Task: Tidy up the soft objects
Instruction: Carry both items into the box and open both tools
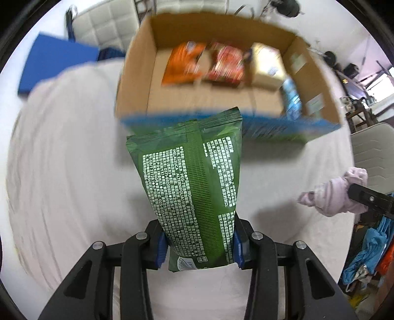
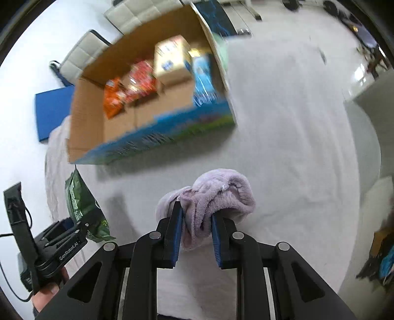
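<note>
My left gripper (image 1: 198, 243) is shut on a green soft pack (image 1: 194, 179) with white print and holds it above the white cloth, short of the open cardboard box (image 1: 133, 81). My right gripper (image 2: 197, 221) is shut on a bunched lilac fluffy cloth (image 2: 216, 197). The box (image 2: 86, 118) lies ahead and to the left in the right wrist view. It holds an orange packet (image 1: 183, 62), a red packet (image 1: 225, 64), a beige carton (image 1: 267, 66) and a blue pack (image 1: 291, 98). The left gripper with the green pack (image 2: 81, 209) shows at the lower left of the right wrist view.
A white cloth (image 2: 283, 135) covers the table. A blue flat pad (image 1: 54, 61) lies beyond the table at the left. White padded chairs (image 1: 108, 22) stand behind the box. Coloured clutter (image 1: 369, 251) sits at the right edge.
</note>
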Tool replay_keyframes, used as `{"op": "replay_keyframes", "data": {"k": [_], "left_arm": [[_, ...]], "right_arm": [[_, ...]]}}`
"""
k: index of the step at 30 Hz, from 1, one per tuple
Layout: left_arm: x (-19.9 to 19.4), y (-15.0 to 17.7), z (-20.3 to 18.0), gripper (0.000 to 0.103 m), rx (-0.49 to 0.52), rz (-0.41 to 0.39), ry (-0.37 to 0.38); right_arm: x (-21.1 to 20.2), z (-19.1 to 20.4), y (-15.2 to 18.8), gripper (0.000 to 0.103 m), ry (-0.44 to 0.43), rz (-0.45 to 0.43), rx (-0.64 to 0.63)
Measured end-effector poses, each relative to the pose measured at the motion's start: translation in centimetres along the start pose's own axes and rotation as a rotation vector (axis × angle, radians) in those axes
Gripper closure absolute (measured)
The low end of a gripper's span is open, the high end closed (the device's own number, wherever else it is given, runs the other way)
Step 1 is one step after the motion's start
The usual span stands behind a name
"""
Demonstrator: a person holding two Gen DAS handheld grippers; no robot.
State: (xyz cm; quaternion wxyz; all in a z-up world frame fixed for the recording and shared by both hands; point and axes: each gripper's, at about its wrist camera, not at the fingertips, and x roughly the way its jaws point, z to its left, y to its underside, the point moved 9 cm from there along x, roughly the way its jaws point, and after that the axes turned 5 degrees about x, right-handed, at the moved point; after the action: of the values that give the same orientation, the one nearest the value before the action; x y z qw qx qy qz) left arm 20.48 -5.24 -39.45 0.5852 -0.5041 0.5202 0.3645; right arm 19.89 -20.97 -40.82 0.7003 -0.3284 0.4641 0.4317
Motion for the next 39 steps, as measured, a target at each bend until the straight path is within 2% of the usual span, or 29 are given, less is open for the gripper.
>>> {"op": "replay_keyframes", "data": {"k": [3, 7, 14, 16, 23, 27, 31, 39], "left_arm": [[-3.5, -3.3, 0.9, 0.065, 0.023, -0.063, -0.004], [-6.5, -7.0, 2.1, 0.065, 0.057, -0.137, -0.04], [-8.8, -12.1, 3.3, 0.065, 0.096, -0.199, -0.104], [-8.6, -13.1, 3.6, 0.065, 0.102, -0.201, -0.112], [-5.7, -15.5, 5.0, 0.065, 0.078, -0.147, -0.1], [-3.0, -16.4, 6.0, 0.065, 0.048, -0.086, -0.077], [-0.2, -17.6, 7.2, 0.065, 0.033, -0.044, -0.089], [4.6, -18.9, 8.5, 0.065, 0.032, 0.076, -0.079]], "right_arm": [[-3.7, 1.6, -1.4, 0.08, -0.038, -0.043, -0.022], [-6.3, 4.5, -3.5, 0.08, -0.068, -0.1, -0.065], [-7.9, 8.0, -7.0, 0.08, -0.085, -0.166, -0.093], [-6.9, 9.2, -8.2, 0.08, -0.08, -0.174, -0.093], [-4.1, 10.0, -11.5, 0.08, -0.028, -0.173, -0.091], [-0.7, 10.2, -12.9, 0.08, -0.012, -0.133, -0.076], [2.0, 10.5, -13.8, 0.08, -0.005, -0.1, -0.068], [7.0, 10.9, -15.1, 0.08, -0.024, -0.012, -0.037]]}}
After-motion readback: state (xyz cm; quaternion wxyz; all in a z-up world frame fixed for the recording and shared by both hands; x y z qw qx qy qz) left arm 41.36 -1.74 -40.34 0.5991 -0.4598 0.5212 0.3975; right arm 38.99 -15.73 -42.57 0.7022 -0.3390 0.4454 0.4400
